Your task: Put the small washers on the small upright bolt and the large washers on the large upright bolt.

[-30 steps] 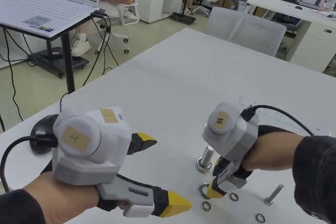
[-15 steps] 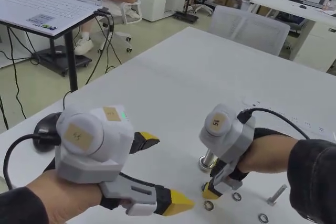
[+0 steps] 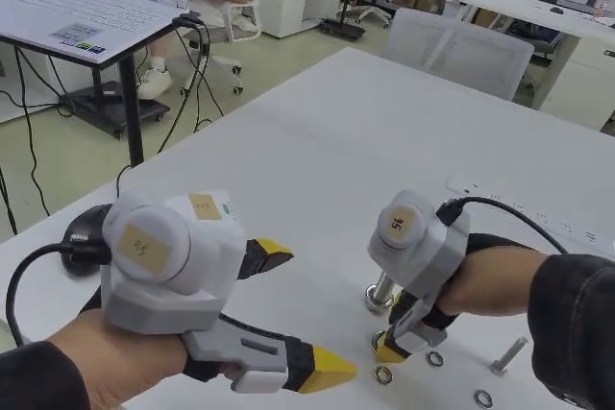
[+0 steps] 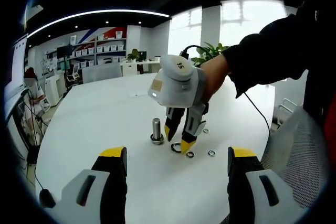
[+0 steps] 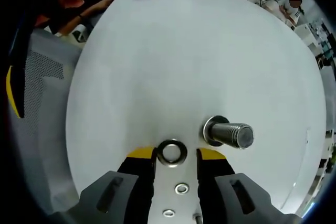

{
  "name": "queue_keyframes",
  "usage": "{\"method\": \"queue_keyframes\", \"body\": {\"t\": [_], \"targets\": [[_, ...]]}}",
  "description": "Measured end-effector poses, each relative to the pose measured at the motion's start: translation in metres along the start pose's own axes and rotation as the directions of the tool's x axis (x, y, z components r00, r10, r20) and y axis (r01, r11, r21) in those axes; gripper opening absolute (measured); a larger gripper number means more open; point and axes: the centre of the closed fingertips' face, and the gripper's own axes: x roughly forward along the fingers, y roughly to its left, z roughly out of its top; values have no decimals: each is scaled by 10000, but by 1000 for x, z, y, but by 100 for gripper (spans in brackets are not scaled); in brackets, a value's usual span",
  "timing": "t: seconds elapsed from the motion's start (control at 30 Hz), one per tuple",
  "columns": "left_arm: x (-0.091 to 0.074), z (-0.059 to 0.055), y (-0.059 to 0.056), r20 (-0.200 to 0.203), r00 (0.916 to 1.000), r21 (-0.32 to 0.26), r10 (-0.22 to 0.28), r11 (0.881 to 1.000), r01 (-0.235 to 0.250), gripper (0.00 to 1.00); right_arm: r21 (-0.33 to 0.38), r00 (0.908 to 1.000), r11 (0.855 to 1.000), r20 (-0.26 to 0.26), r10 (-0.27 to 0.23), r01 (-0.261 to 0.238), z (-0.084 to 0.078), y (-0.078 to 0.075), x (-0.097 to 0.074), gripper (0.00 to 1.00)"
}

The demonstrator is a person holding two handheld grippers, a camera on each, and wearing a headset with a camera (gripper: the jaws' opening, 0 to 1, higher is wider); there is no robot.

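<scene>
Large upright bolt (image 5: 228, 134): apparently bare; small washers (image 5: 182, 188) loose on bench (image 3: 384, 141). Right gripper (image 5: 176, 154) jaws straddle large washer (image 5: 172, 151), unpinched; left gripper (image 3: 303, 312) spread, empty

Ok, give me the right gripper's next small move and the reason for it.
Probably close the right gripper on the large washer. Its fingers stand open on either side of that washer, which lies flat on the table beside the large upright bolt and is not yet on it. Once pinched, it could likely be lifted over the bolt.
</scene>
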Motion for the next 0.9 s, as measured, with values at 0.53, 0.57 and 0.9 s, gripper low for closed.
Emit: {"method": "queue_keyframes", "body": {"t": [0.53,0.57,0.9], "targets": [[1,1,0,33,10000,-14,-25,10000,25,78,305,9999,9995,-159,-3,7,-3,-4,-1,30],[1,1,0,33,10000,-12,-26,10000,26,78,342,9999,9994,-170,-8,14,-3,-4,-1,30],[0,1,0,33,10000,-4,-23,10000,23,78,360,9993,9993,-354,121,-108,-5,0,0,29]]}}
